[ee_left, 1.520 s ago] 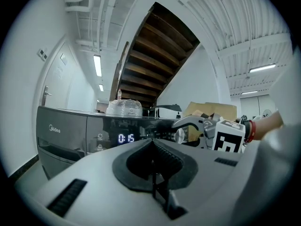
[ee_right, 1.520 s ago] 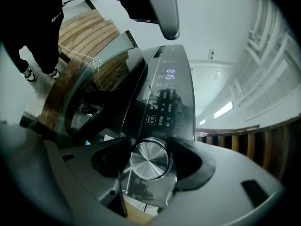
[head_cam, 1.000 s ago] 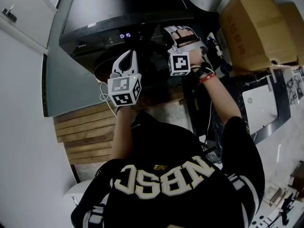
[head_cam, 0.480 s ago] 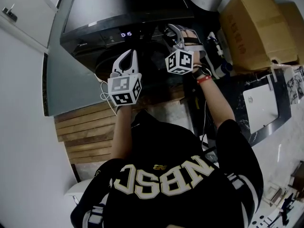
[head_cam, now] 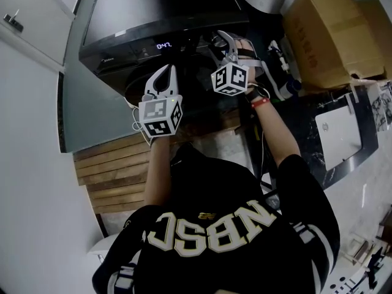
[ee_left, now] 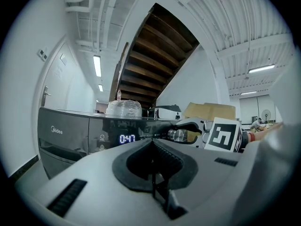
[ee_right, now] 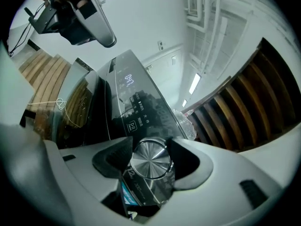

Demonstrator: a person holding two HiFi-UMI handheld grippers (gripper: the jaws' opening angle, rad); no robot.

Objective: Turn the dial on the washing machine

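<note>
Right gripper (ee_right: 151, 145) clamped on washing machine (head_cam: 153, 11) dial (ee_right: 149, 164), turn apparently in progress; left gripper (ee_left: 151, 142) closed on nothing, idle.

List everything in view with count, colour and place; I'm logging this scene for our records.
washing machine: one, dark grey, top centre of the head view
display: one, white digits, on its front panel
dial: one, silver, right of the display
cardboard box: one, brown, right of the machine
wooden slats: one set, brown, below-left of the machine
left gripper: one, pale grey, jaws together, empty, in front of the machine
right gripper: one, pale grey, jaws closed on the dial
</note>
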